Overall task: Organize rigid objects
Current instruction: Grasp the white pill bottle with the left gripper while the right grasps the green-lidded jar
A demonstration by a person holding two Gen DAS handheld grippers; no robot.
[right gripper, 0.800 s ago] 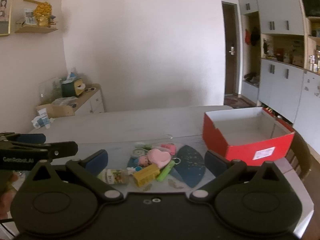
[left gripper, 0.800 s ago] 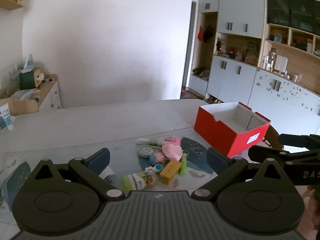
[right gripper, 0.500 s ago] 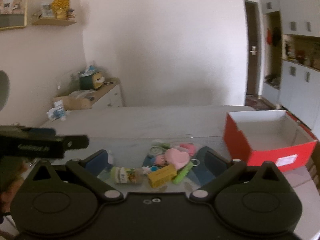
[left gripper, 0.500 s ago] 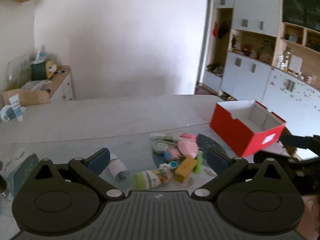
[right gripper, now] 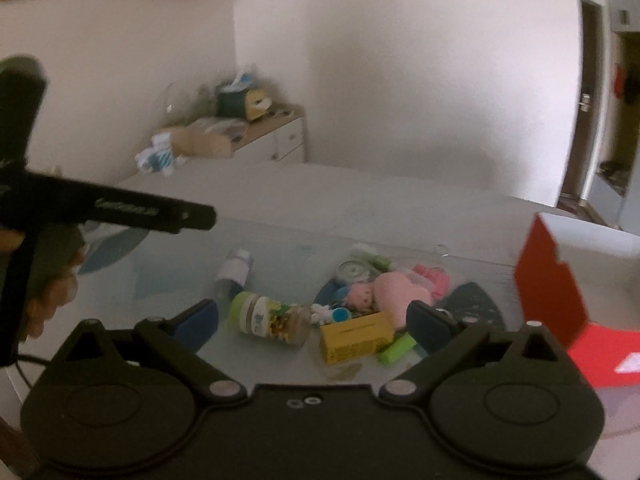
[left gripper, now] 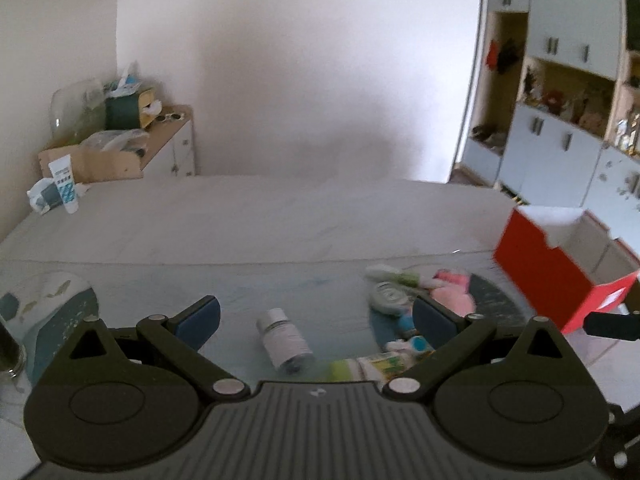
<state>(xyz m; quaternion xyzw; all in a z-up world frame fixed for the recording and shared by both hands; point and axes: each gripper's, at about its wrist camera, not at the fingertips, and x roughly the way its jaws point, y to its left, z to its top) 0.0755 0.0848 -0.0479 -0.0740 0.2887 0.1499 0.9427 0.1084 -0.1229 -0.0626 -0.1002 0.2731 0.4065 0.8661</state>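
A pile of small items lies on the glass-topped table [left gripper: 248, 220]: a green-lidded jar [right gripper: 272, 318], a yellow box [right gripper: 356, 336], a pink heart [right gripper: 400, 292], a green marker [right gripper: 396, 350] and a tape dispenser [left gripper: 386, 298]. A white bottle [left gripper: 286, 340] lies apart on its side, left of the pile. The red open box [left gripper: 560, 272] stands to the right. My left gripper [left gripper: 316, 318] hangs open above the white bottle. My right gripper [right gripper: 314, 322] is open above the jar and yellow box. Neither holds anything.
A hand [right gripper: 48, 296] holds the left gripper, seen at the left of the right wrist view. A sideboard [left gripper: 168, 148] with a cardboard box and tissue box stands at the back left. A white tube [left gripper: 64, 186] stands at the table's far left. Cabinets [left gripper: 560, 140] line the right wall.
Both views have swung left, so the pile and red box now sit further right. The white bottle has come between the left gripper's fingers. Both grippers stay open.
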